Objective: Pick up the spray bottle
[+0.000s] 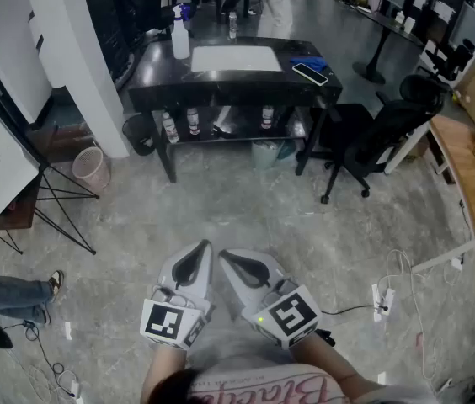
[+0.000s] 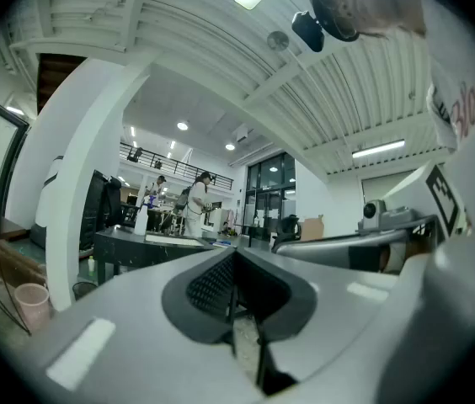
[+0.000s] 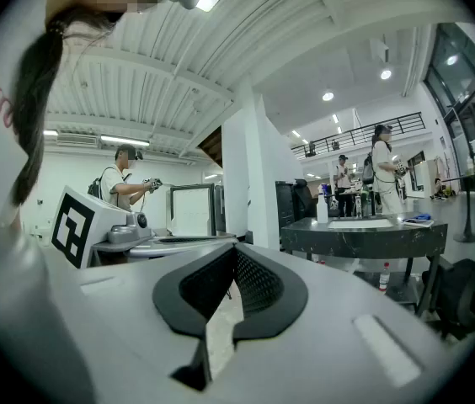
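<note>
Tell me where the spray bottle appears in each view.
Head view: spray bottle at the top, left of centre, on the black table's left end.
Left gripper view: bottle small, left of centre, on that table.
Right gripper view: bottle right of centre, on that table.
Shared landmark: the black table.

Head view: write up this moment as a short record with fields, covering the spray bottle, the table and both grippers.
target: spray bottle, upright at the left end of the black table
also on table: white sheet, phone
left gripper: jaws together, empty
right gripper: jaws together, empty
progress: bottle not picked up; both grippers close to the person, open floor between them and the table
</note>
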Tool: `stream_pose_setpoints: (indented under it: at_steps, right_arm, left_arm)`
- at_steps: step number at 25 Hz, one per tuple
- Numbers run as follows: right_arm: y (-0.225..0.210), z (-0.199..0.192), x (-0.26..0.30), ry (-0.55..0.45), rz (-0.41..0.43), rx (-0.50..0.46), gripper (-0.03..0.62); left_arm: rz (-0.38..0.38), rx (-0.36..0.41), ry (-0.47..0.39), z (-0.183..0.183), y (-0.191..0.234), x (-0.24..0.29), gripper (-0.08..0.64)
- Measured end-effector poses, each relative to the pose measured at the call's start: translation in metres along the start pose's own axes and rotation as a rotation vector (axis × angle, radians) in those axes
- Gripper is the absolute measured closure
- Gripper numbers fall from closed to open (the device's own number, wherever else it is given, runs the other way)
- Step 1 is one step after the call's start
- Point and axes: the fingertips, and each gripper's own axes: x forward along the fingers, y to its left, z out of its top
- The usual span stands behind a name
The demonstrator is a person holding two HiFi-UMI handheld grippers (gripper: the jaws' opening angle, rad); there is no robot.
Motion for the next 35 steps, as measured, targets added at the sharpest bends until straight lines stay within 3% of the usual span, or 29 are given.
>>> stream_pose_setpoints:
  at_steps: [17,26,35]
  right_arm:
    - [0.001,0.011,-0.026,-0.05,-0.038,-0.031,0.591]
    - [-0.018,0.012,0.004,-0.056,-0.015,-0.054,0.589]
    - [-0.068,0.016,0.054,-0.043,-0.027,-0.061,0.589]
  left_arm:
    - [0.027,0.011,-0.01,0.008,-0.016,-0.01,0.561]
    - [0.047,-0.003,-0.002,0.007,0.013,0.016,0.561]
    - [0.041,0.011,-0.004,0.02,0.065,0.07,0.561]
